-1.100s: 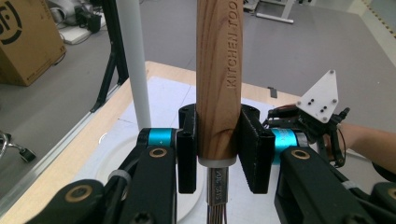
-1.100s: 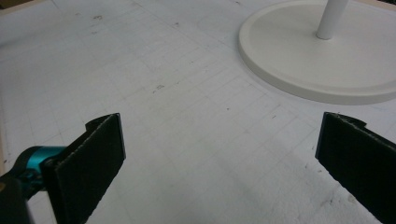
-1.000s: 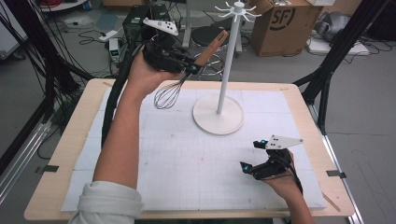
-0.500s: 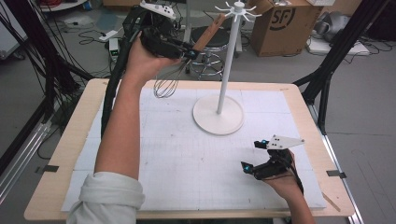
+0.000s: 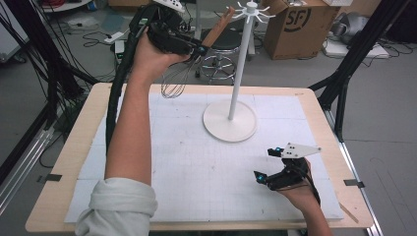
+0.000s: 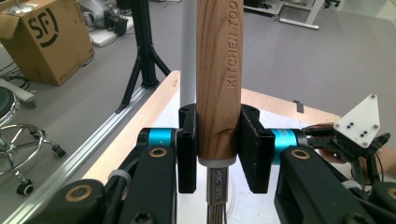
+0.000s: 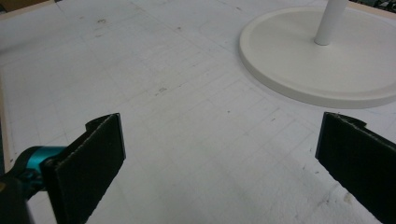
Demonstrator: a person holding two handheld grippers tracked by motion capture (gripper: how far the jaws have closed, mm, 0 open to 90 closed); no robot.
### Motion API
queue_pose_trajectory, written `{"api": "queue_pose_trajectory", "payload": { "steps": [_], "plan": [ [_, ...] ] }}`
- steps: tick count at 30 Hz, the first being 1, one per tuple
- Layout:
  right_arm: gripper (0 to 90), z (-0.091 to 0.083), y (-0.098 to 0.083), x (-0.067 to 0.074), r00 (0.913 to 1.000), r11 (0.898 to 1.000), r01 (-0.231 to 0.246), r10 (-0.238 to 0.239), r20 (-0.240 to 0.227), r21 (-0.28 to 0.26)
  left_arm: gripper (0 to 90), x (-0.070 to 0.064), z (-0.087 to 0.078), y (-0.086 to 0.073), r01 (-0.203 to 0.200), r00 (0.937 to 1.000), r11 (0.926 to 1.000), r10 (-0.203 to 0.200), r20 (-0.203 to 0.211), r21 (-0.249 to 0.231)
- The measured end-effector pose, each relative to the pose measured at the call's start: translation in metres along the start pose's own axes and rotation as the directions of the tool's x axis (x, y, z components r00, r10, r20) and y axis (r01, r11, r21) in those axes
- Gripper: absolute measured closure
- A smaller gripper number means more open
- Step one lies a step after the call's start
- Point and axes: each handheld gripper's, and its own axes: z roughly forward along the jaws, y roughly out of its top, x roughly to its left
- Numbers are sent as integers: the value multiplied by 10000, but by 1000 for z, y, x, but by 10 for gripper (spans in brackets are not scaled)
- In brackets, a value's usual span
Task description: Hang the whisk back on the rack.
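Observation:
A whisk with a wooden handle (image 5: 218,27) and wire loops (image 5: 173,83) hangs in the air above the table's far left edge. My left gripper (image 5: 194,49) is shut on the handle (image 6: 218,84), whose wood stands upright between the pads, with the wires below. A white stand (image 5: 229,120) with a thin pole and a ring of hooks (image 5: 251,10) at its top rises from the mat's far middle; the handle's tip is a little left of the hooks. My right gripper (image 5: 268,164) rests open low over the mat at the near right, nothing between its pads (image 7: 100,154).
A white gridded mat (image 5: 196,162) covers the wooden table (image 5: 74,147). Beyond the far edge stand a stool (image 5: 219,64), a cardboard box (image 5: 300,24) and black frame legs (image 5: 344,73). Cables lie on the floor at the back left.
My left gripper has lifted the whisk higher and a little toward the stand's top. The right gripper has stayed in place.

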Motion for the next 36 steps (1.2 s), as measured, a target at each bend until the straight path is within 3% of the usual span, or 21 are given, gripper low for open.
{"api": "queue_pose_trajectory", "payload": {
  "steps": [9,17,21,31,34,36],
  "plan": [
    [4,-1,1,1,10000,10000,-11,11,9,-15,707,2,11,-1,62,10000,9997,-63,48,235],
    [4,0,1,1,10000,10000,62,-62,-5,13,709,-4,33,-1,-24,9998,9984,13,193,561],
    [4,-1,1,1,10000,10000,49,-49,-3,-54,710,-7,42,0,-55,10000,9965,52,49,836],
    [4,0,2,3,9999,9999,89,-90,-72,-46,708,-11,59,2,-5,10000,9953,4,8,967],
    [4,0,2,3,9999,9999,104,-104,-42,-36,698,-10,62,2,29,10000,9945,-19,-94,1050],
    [4,0,2,3,9999,9999,108,-108,-74,-19,630,-11,64,0,148,9997,9928,-121,-231,1185]
  ]
}}
